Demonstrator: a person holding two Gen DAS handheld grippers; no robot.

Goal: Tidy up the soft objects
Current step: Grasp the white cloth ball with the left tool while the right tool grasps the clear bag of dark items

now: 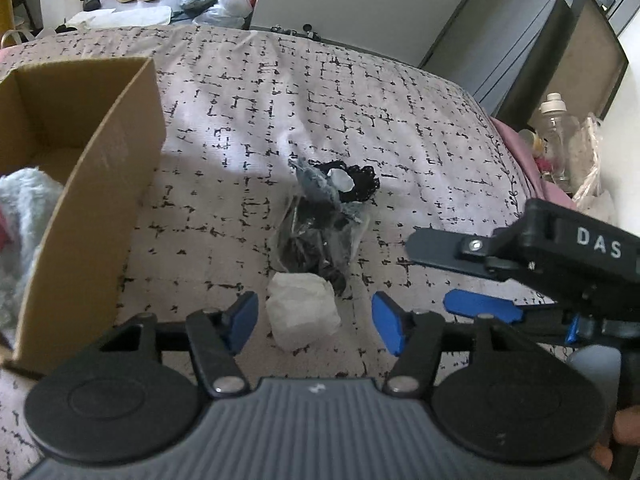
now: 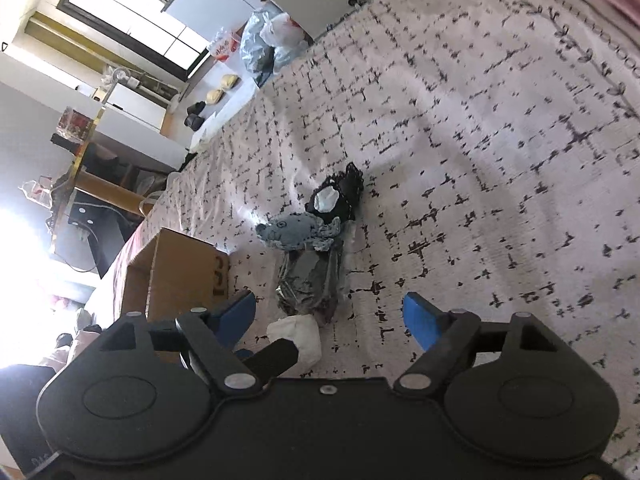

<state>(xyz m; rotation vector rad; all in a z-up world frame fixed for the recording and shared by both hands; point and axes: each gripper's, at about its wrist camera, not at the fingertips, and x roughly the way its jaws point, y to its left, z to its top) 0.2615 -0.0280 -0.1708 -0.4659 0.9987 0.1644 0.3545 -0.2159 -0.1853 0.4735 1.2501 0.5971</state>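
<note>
Left gripper (image 1: 314, 322): spread, level, low over bed (image 1: 400, 120), straddling white wad (image 1: 302, 314).
Right gripper (image 2: 330, 318): spread, tilted, just right of wad.
Dark bundle (image 1: 316, 236): touching wad's far side.
Box (image 1: 86, 200): left of wad.

My left gripper (image 1: 316, 322) hung open just above the patterned bedspread (image 1: 400, 128), its blue pads either side of a white wad (image 1: 302, 316). Beyond the wad lay a clear bag of dark items (image 1: 316, 240), then a black lace piece (image 1: 356, 182). A cardboard box (image 1: 100, 184) holding pale blue fluffy fabric (image 1: 20, 216) stood at left. My right gripper (image 1: 440, 278) reached in from the right, open.
</note>
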